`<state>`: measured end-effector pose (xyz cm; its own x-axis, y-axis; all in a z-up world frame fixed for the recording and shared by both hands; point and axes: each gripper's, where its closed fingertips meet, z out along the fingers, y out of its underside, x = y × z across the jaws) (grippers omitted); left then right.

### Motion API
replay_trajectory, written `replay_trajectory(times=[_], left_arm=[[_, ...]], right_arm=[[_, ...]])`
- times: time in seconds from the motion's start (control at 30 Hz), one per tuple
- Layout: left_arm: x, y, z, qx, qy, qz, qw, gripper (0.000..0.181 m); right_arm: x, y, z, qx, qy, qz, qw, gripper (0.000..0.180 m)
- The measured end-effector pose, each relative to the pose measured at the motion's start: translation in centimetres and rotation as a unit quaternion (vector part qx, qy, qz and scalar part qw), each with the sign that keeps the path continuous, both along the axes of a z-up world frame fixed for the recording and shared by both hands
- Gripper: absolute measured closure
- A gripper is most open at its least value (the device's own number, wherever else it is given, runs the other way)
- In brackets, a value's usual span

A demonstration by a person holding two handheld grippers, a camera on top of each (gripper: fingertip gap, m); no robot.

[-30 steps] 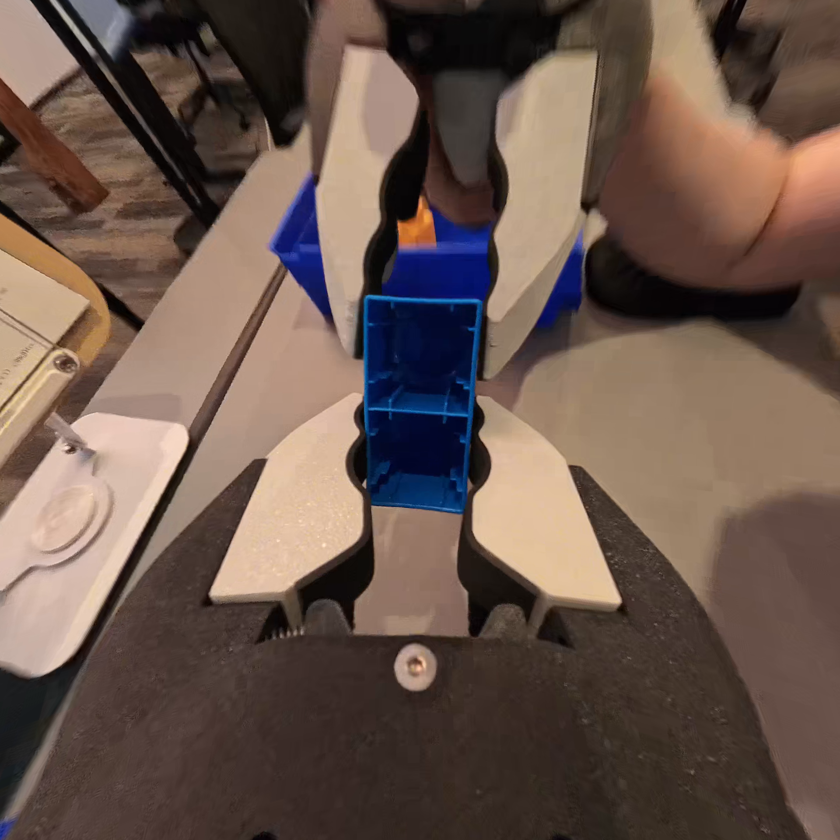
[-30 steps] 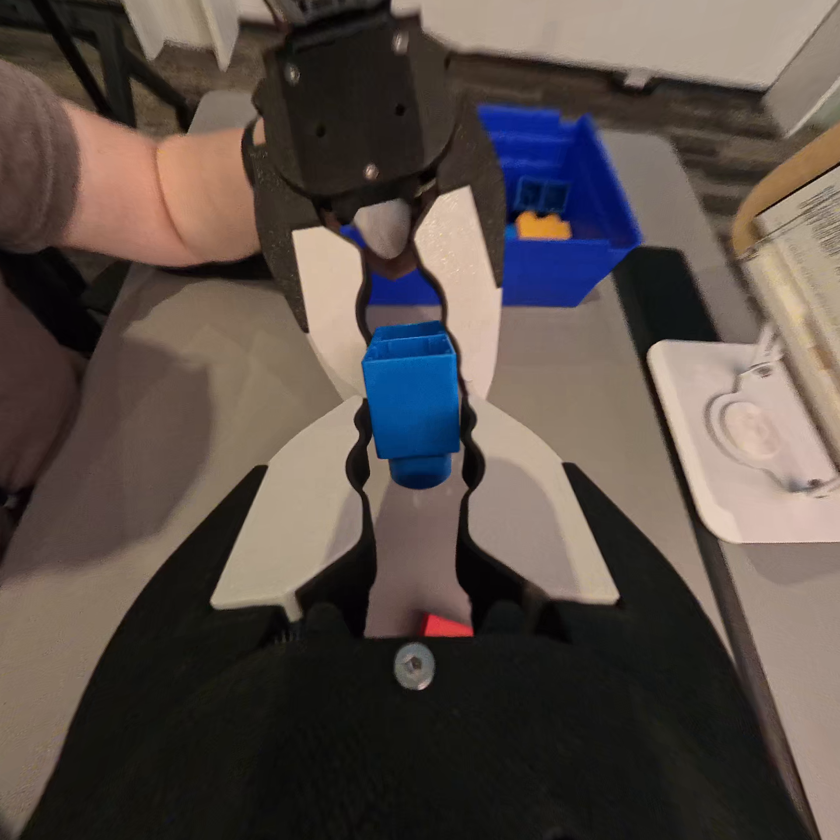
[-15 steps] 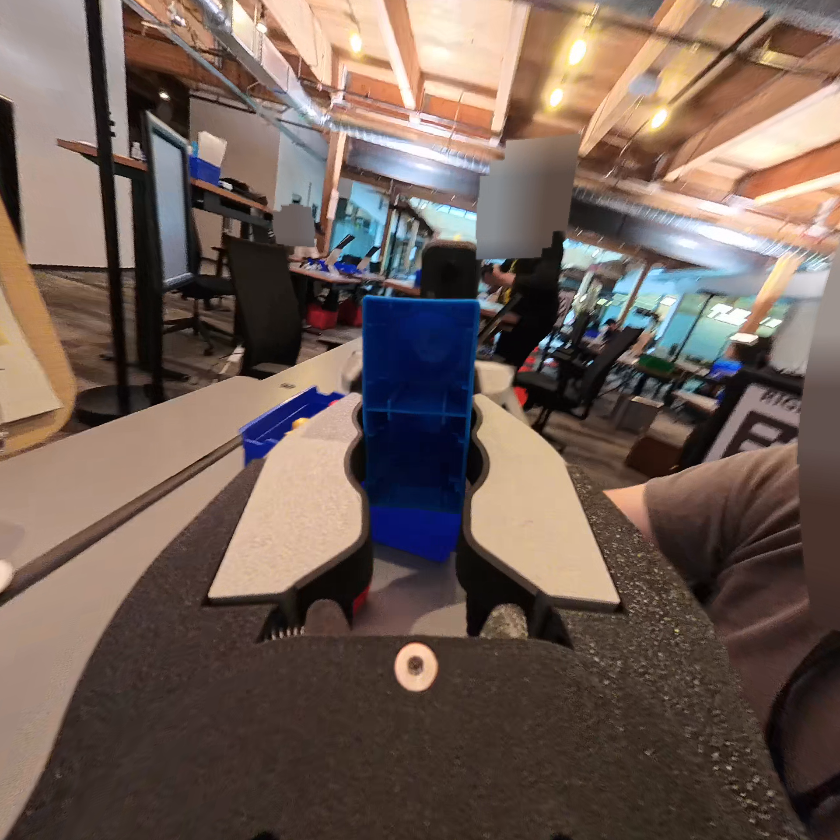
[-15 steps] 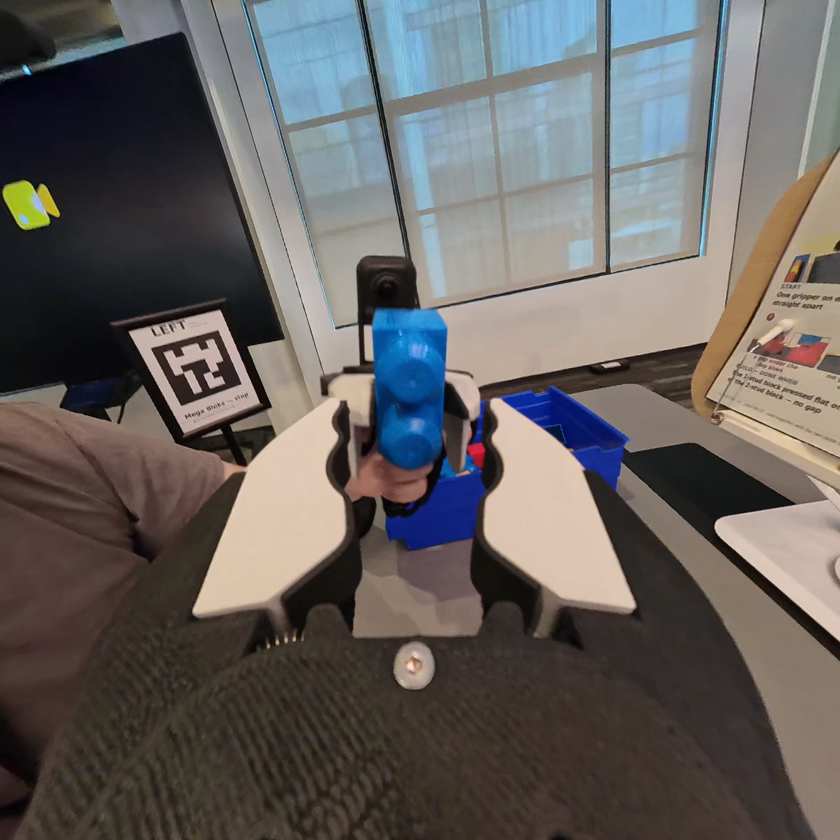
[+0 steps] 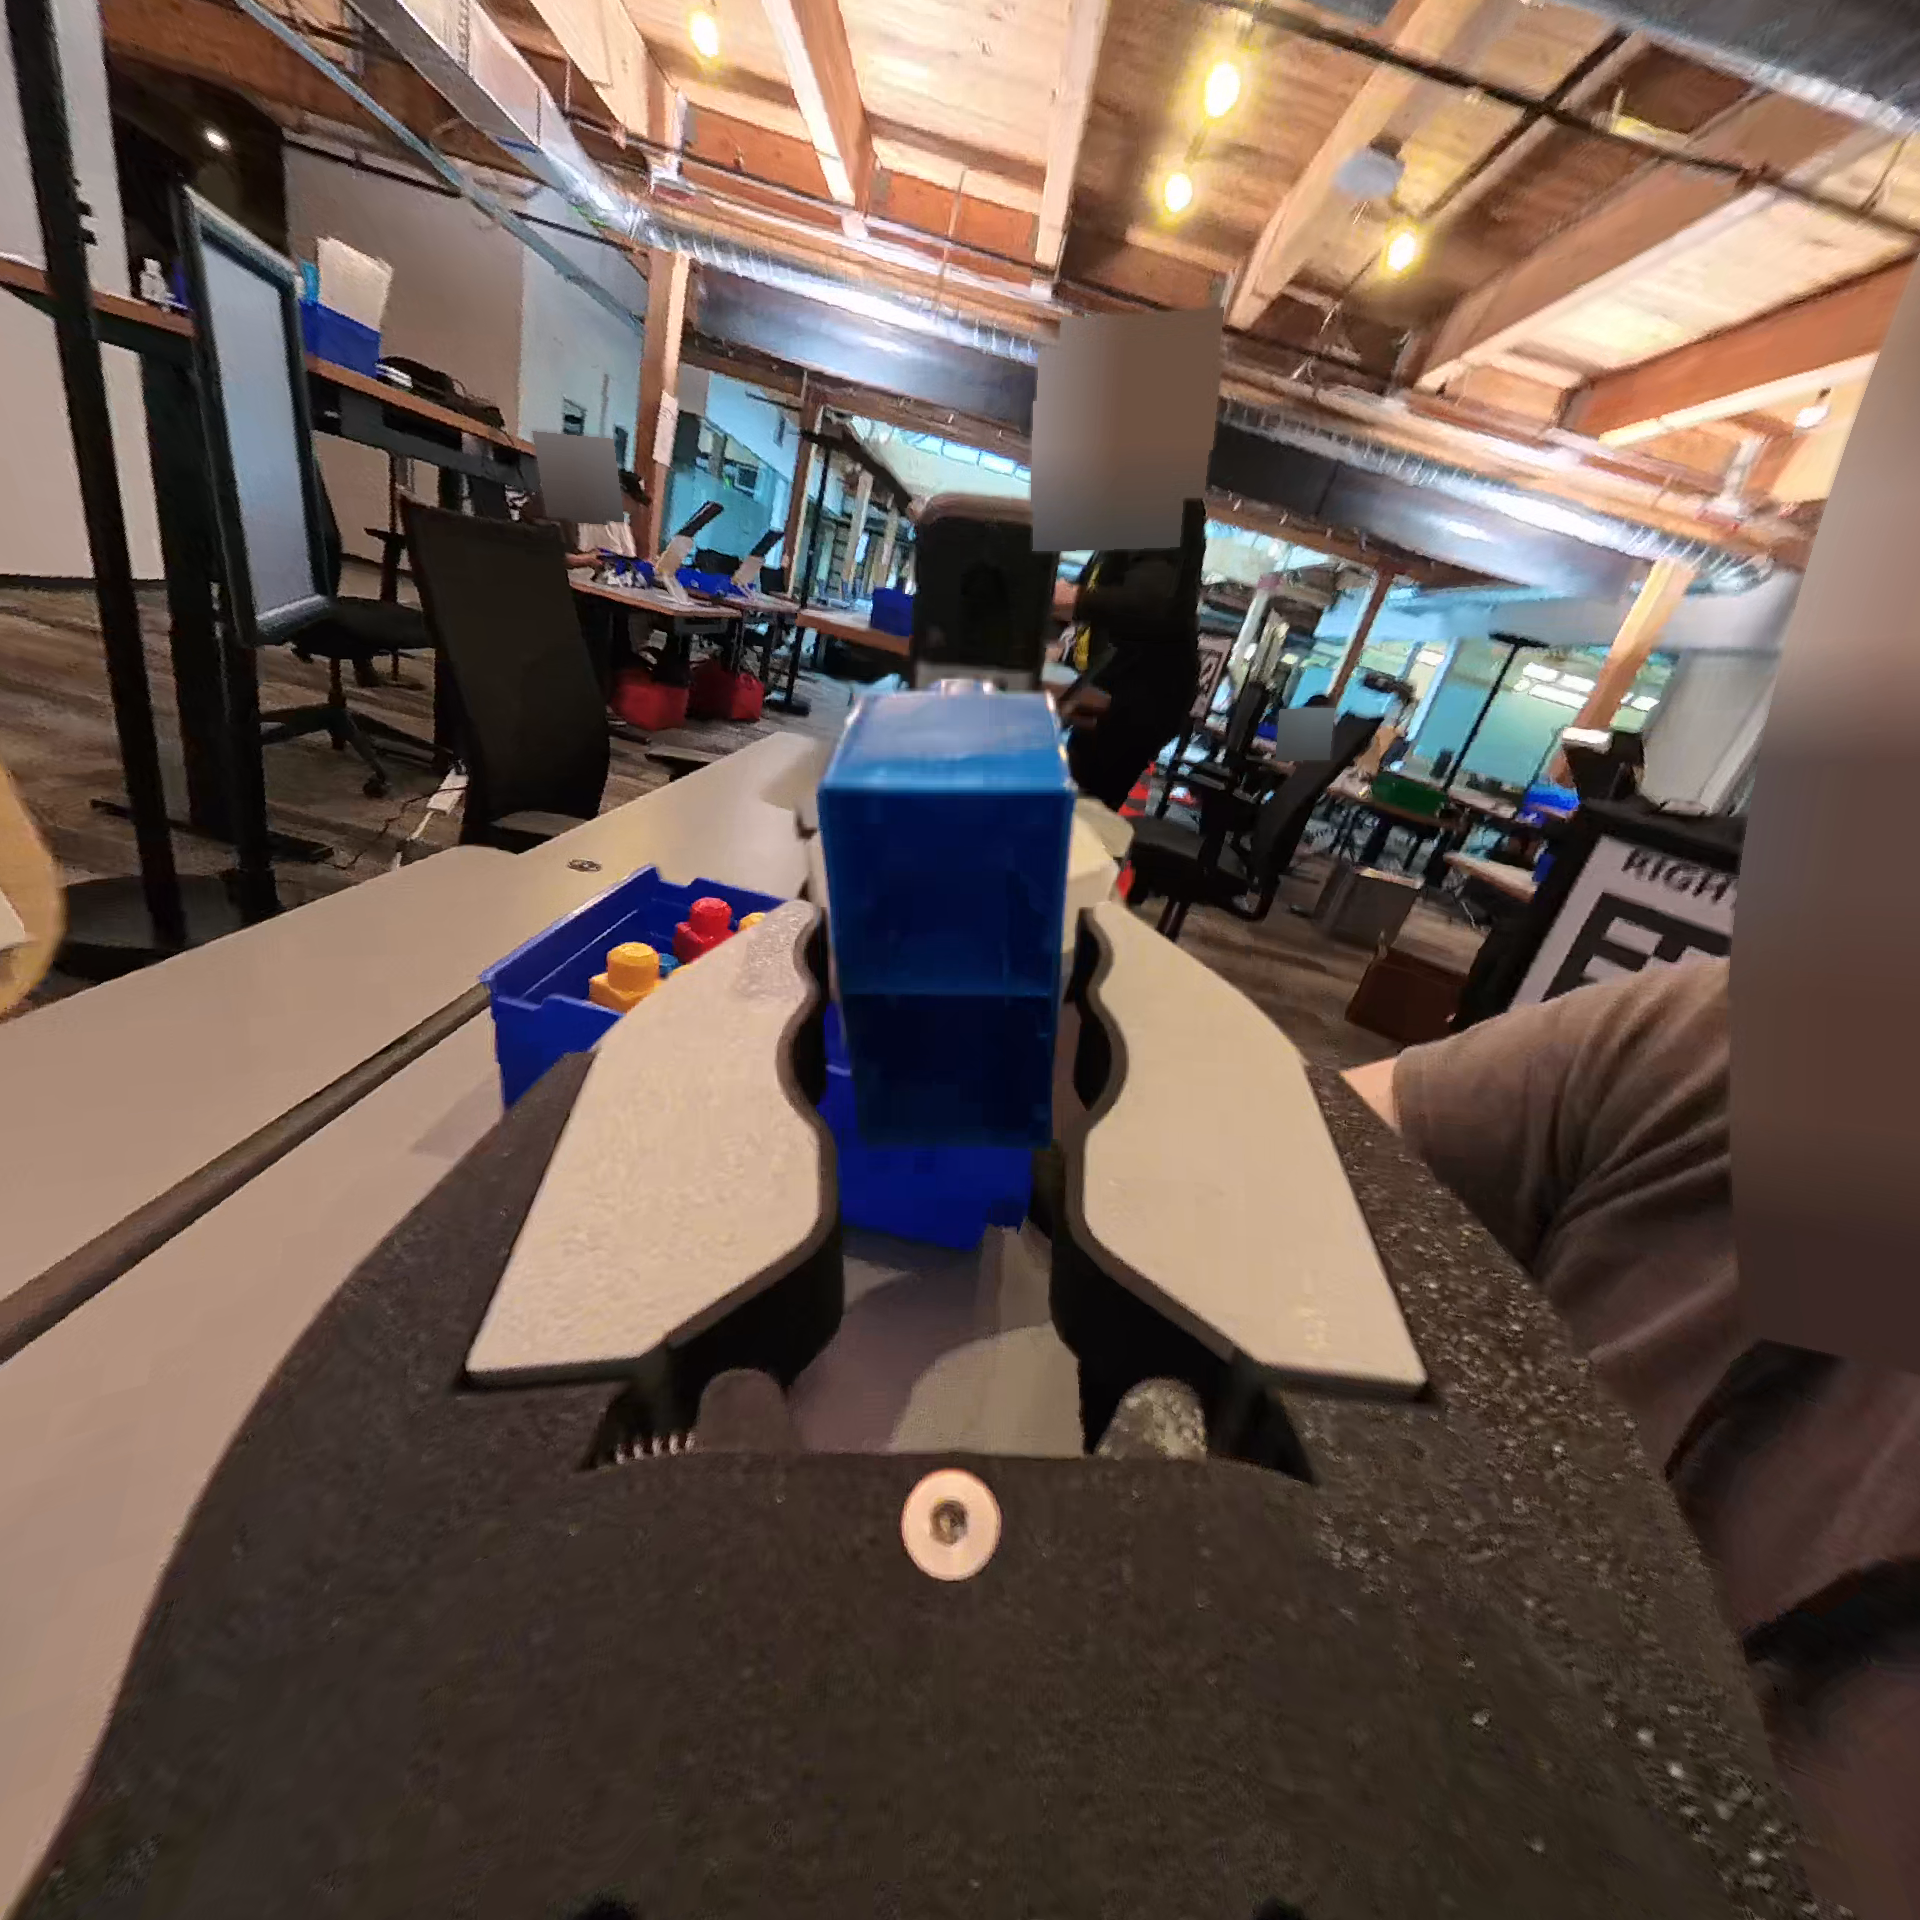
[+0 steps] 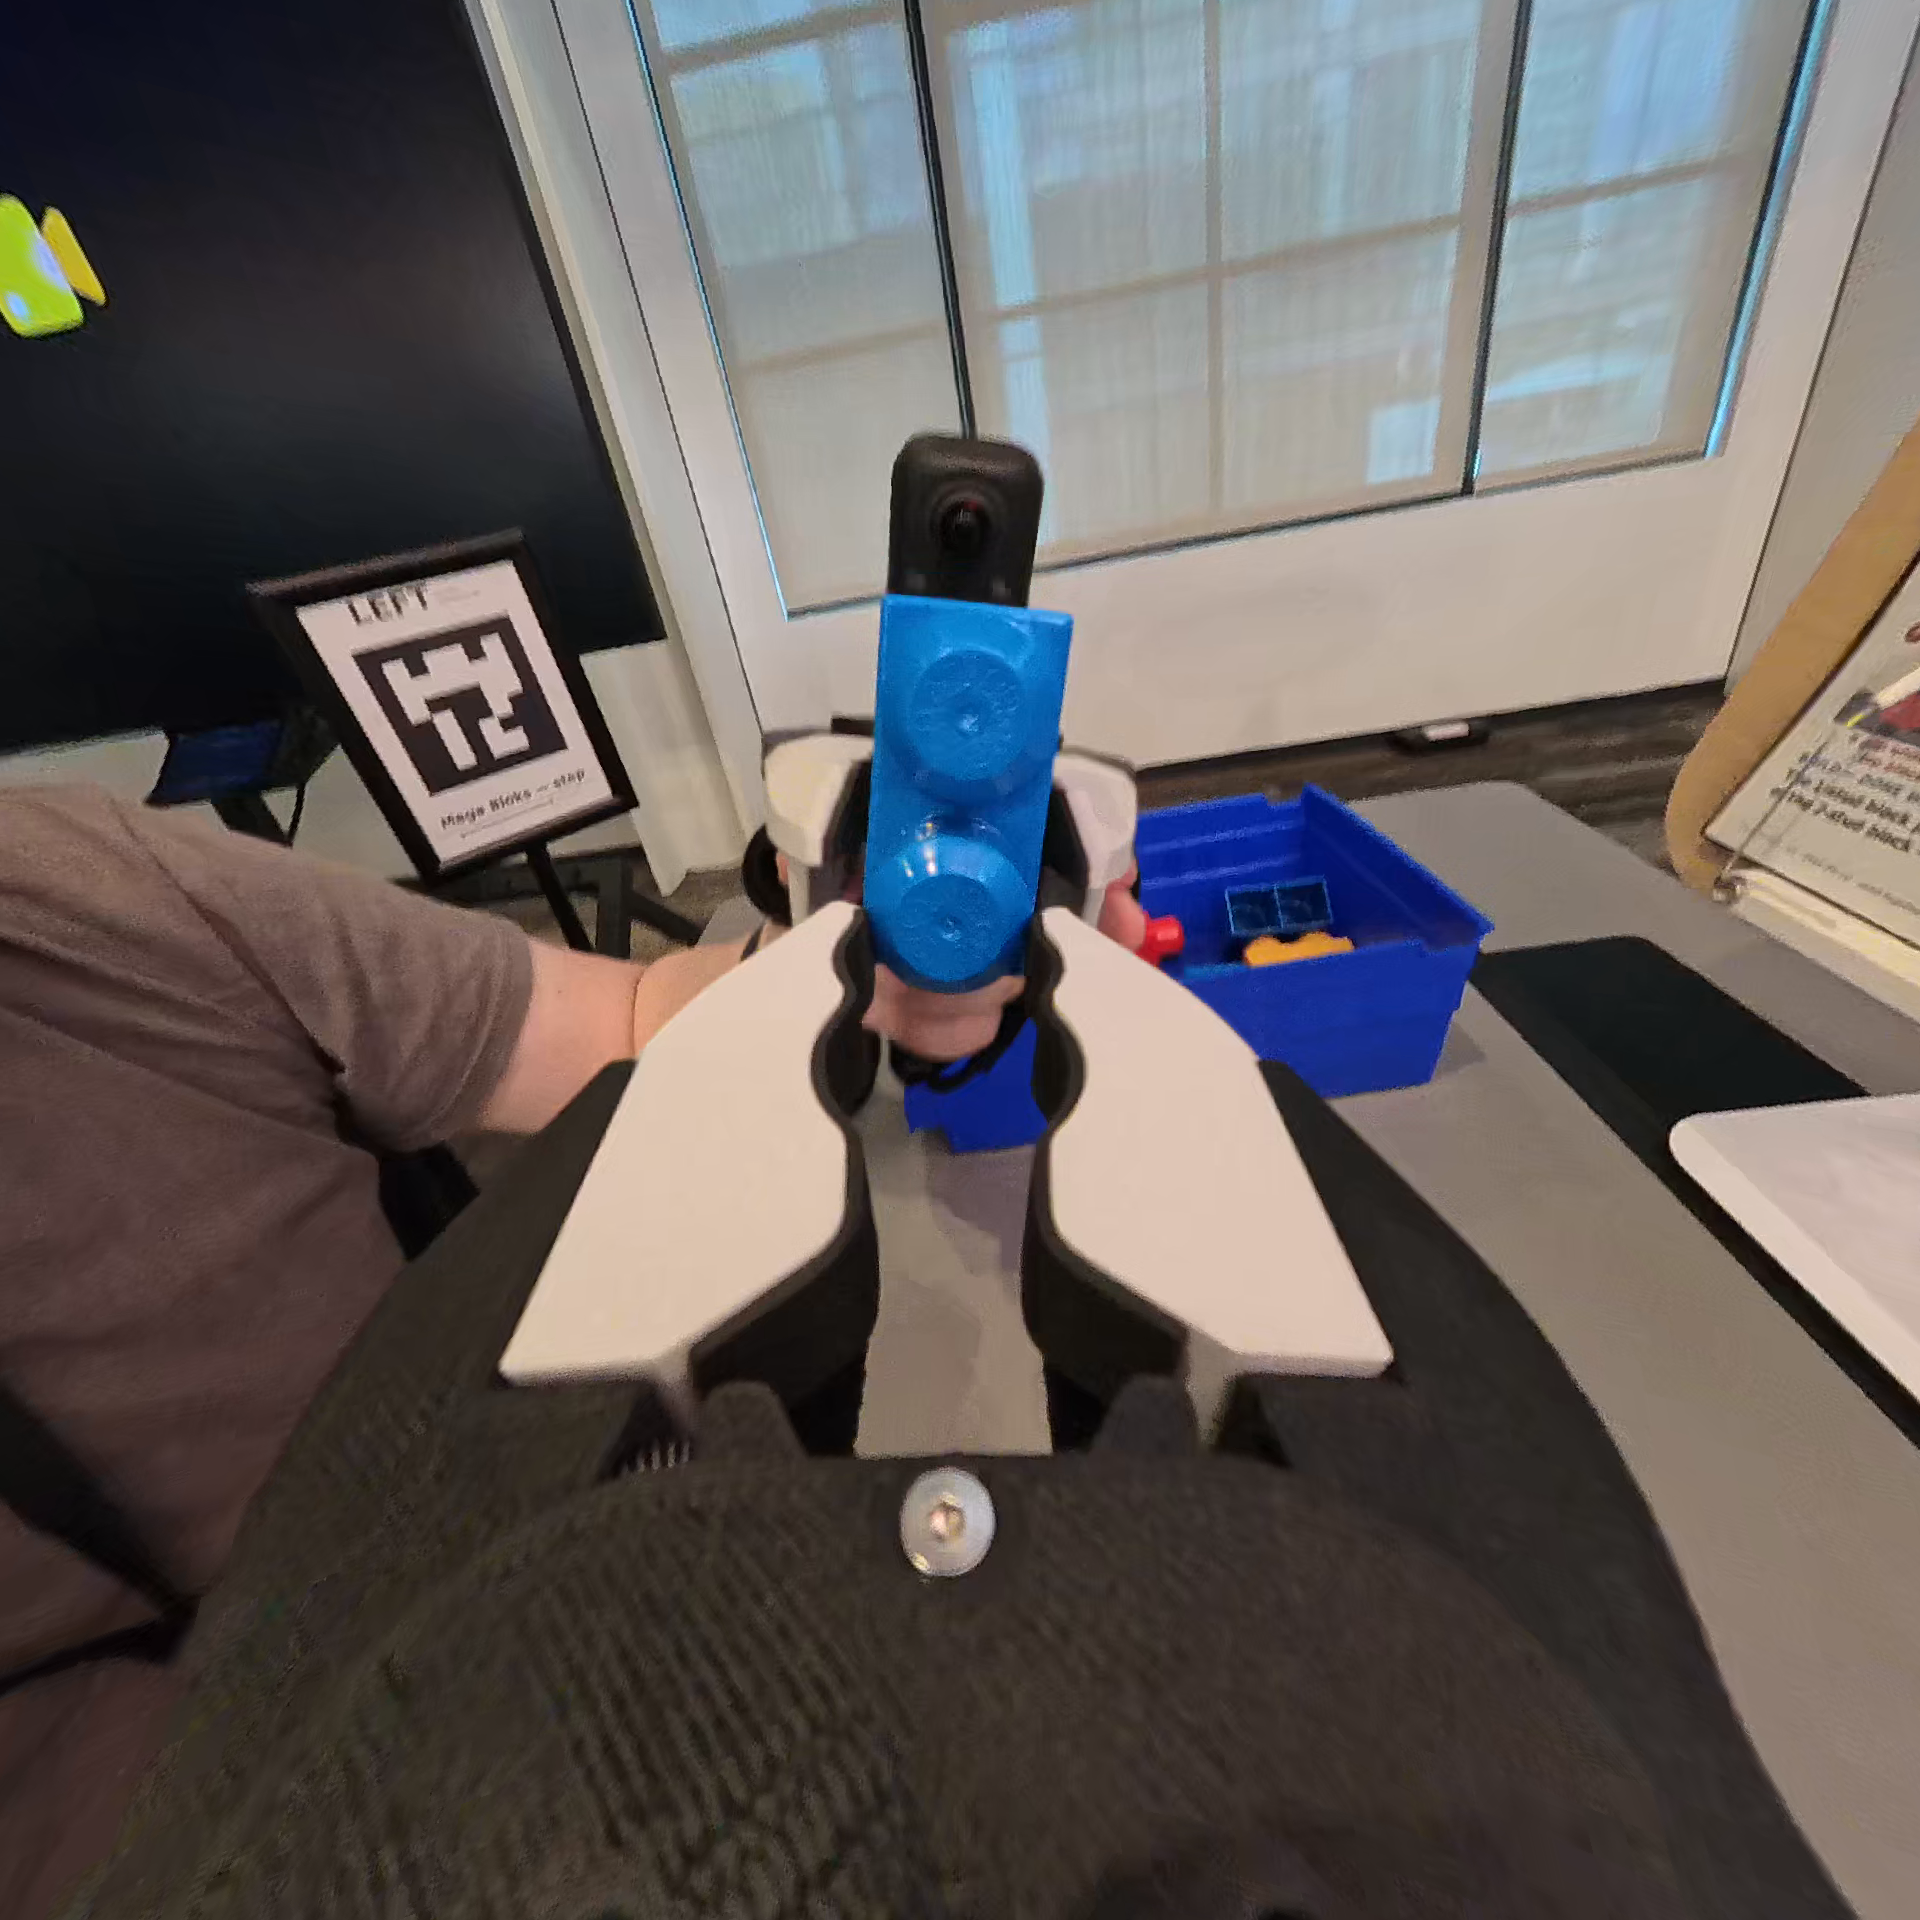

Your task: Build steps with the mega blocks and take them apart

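Facing level, both tongs (image 5: 945,956) (image 6: 948,935) pinch blue block (image 5: 945,935).

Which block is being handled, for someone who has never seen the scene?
Look above the grey table, beside the blue bin. The left gripper holds a blue block on end in the air. Unlike the blocks lying in the bin, it is lifted and shows two knobs.

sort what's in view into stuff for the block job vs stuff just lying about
For the job:
- blue block, between both grippers
- left gripper
- right gripper
- blue bin of spare blocks

Lying about:
- white tray
- framed sign
- office chair
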<state>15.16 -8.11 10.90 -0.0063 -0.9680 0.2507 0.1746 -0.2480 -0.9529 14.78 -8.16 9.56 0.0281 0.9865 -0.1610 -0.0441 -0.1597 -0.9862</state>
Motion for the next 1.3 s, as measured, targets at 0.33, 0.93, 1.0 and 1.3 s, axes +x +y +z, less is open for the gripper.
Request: replay_trajectory(times=[0.33, 0.93, 1.0, 1.3], left_arm=[[-0.7, 0.2, -6.1, 0.130, 0.284, 0.040, 0.949, 0.125], [0.5, -1.3, -10.9, 0.119, 0.373, -0.028, 0.920, 0.142], [0.6, -1.4, -11.2, 0.121, 0.379, -0.031, 0.917, 0.142], [1.1, -1.3, -11.8, 0.121, 0.378, -0.033, 0.917, 0.143]], right_arm=[[2.8, -0.9, -4.3, 0.067, -0.254, -0.007, 0.965, 0.151], [3.0, -1.4, -8.4, 0.118, -0.396, -0.015, 0.910, 0.151], [3.0, -1.5, -8.6, 0.116, -0.400, -0.012, 0.909, 0.151], [3.2, -1.3, -8.7, 0.116, -0.400, -0.008, 0.909, 0.151]])
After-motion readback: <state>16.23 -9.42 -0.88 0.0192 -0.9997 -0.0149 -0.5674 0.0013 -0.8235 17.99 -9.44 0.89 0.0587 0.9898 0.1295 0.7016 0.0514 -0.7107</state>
